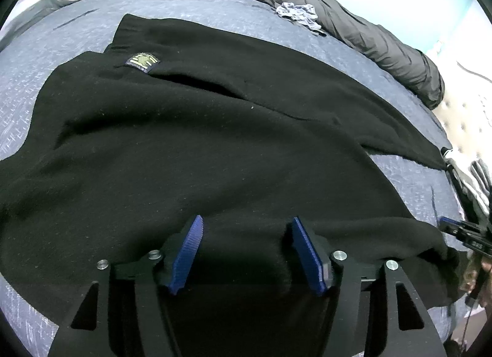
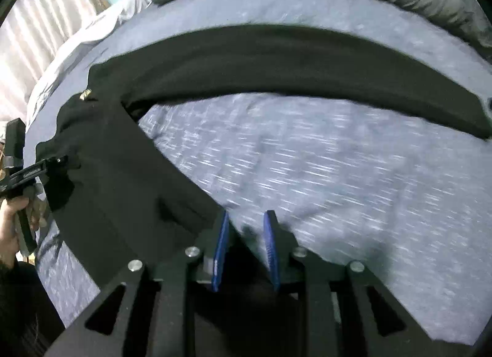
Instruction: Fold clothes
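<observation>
Left gripper (image 1: pixel 246 252) stood open over the near hem of the black sweater (image 1: pixel 196 129); right gripper (image 2: pixel 246 249) stood part-open at its edge. Sweater lay flat on the bed (image 2: pixel 338 172), collar pointing away, one sleeve stretched sideways.

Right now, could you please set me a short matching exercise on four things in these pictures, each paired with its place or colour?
Things:
1. sweater
2. duvet
3. label
4. small crumpled cloth

Descriptions:
A. pale blue-grey, lying against the duvet
B. black, spread over the bed
C. dark grey, bunched along the far edge of the bed
D. gold and navy, sewn at the neck

Pairs: 1-B, 2-C, 3-D, 4-A
</observation>
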`<state>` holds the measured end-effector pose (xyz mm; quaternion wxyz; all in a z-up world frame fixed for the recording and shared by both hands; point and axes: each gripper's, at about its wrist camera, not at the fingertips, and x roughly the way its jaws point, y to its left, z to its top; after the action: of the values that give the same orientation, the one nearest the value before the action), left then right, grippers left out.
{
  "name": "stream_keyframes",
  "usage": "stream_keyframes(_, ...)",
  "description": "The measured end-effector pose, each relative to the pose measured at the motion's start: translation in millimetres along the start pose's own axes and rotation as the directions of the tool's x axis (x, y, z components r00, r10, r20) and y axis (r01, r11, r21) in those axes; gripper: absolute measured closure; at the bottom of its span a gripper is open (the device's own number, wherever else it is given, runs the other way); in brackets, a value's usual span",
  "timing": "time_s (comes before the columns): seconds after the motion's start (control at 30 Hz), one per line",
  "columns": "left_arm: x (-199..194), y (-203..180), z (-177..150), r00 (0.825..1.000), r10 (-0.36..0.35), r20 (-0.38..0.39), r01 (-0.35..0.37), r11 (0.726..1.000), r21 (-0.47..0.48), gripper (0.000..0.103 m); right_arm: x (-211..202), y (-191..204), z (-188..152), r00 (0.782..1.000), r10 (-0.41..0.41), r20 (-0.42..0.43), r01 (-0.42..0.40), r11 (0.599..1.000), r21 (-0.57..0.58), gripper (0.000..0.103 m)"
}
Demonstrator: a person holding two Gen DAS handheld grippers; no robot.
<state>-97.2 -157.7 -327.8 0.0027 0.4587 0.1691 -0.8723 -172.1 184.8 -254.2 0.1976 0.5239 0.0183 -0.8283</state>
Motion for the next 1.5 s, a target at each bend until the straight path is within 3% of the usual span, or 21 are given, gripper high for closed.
stream_keyframes(0.17, -1, -3, 1, 1.000, 0.002, 0.004, -0.002, 1.000, 0.010, 0.019, -37, -57, -22, 0.996, -0.090, -0.008, 0.090, 0.992, 0.091, 0.079)
stream_keyframes(0.43, -1, -5, 6, 1.000, 0.003, 0.002, -0.003, 1.000, 0.020, 0.010, -87, -151, -68, 0.970, -0.220, -0.106, 0.235, 0.957, 0.169, 0.069)
stream_keyframes(0.5, -2, -5, 5, 1.000, 0.003, 0.001, -0.003, 1.000, 0.020, 0.007, -98, -165, -78, 0.970, -0.221, -0.101, 0.238, 0.948, 0.213, 0.065)
stream_keyframes(0.57, -4, -4, 2, 1.000, 0.005, 0.000, -0.005, 1.000, 0.020, 0.006, -108, -179, -90, 0.970, -0.222, -0.096, 0.240, 0.934, 0.263, 0.054)
stream_keyframes(0.9, -5, -5, -1, 1.000, 0.011, -0.004, -0.011, 0.999, 0.030, 0.000, -132, -205, -129, 0.980, -0.178, -0.094, 0.201, 0.899, 0.389, 0.053)
stream_keyframes(1.07, -5, -6, -1, 1.000, 0.011, -0.002, -0.011, 1.000, 0.024, 0.000, -137, -211, -135, 0.989, -0.133, -0.063, 0.147, 0.890, 0.432, 0.070)
stream_keyframes(1.13, -6, -6, -1, 1.000, 0.014, -0.003, -0.014, 1.000, 0.027, 0.000, -139, -213, -137, 0.992, -0.113, -0.047, 0.122, 0.886, 0.447, 0.087)
stream_keyframes(1.2, -6, -8, -2, 1.000, 0.018, -0.004, -0.017, 0.999, 0.030, 0.000, -145, -211, -136, 0.994, -0.107, -0.013, 0.101, 0.888, 0.450, 0.095)
stream_keyframes(1.27, -7, -9, -3, 1.000, 0.019, -0.006, -0.019, 0.999, 0.032, 0.000, -155, -206, -130, 0.989, -0.143, 0.022, 0.120, 0.897, 0.425, 0.098)
stream_keyframes(1.4, -6, -10, -5, 1.000, 0.022, -0.011, -0.021, 0.999, 0.037, 0.000, -202, -203, -116, 0.956, -0.227, 0.186, 0.133, 0.901, 0.414, 0.099)
stream_keyframes(1.47, -7, -11, -6, 1.000, 0.024, -0.012, -0.023, 0.999, 0.038, 0.000, -227, -200, -106, 0.920, -0.277, 0.278, 0.150, 0.903, 0.402, 0.099)
stream_keyframes(1.5, -7, -10, -6, 1.000, 0.024, -0.012, -0.024, 0.999, 0.038, 0.000, -230, -200, -102, 0.912, -0.290, 0.290, 0.162, 0.904, 0.397, 0.099)
